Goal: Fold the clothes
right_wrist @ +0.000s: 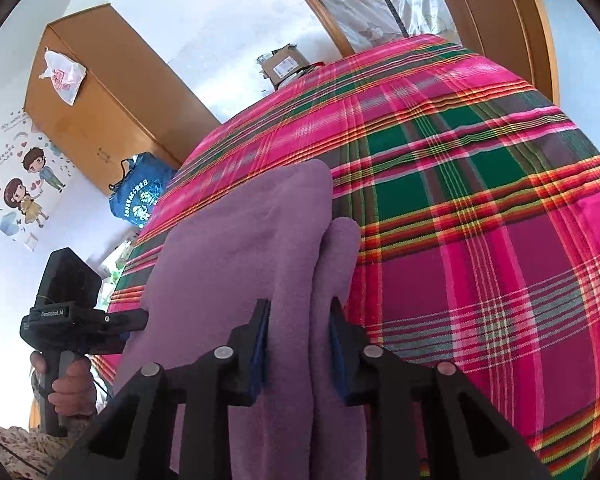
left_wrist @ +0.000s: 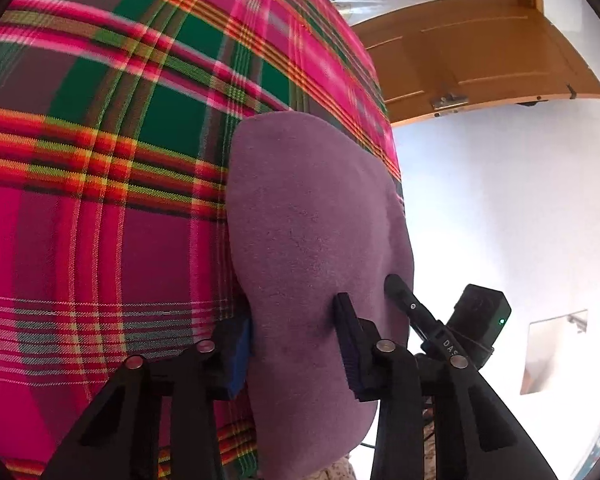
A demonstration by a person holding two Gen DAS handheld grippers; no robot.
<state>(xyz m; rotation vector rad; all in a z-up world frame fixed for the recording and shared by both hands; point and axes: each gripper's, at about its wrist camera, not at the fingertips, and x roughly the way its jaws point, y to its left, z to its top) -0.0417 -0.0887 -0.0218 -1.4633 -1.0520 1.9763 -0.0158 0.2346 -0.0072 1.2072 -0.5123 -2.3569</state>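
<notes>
While both grippers clamp its near edge, we hold the purple garment [left_wrist: 312, 216] over the plaid bed cover [left_wrist: 100, 200].

We pinch it with the left gripper [left_wrist: 296, 344] and right gripper [right_wrist: 298, 354] side by side, likely to fold the edge evenly.

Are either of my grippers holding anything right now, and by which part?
Both grip the purple garment: the left gripper and the right gripper each clamp a bunched fold at its near edge, over the plaid bedcover.
</notes>
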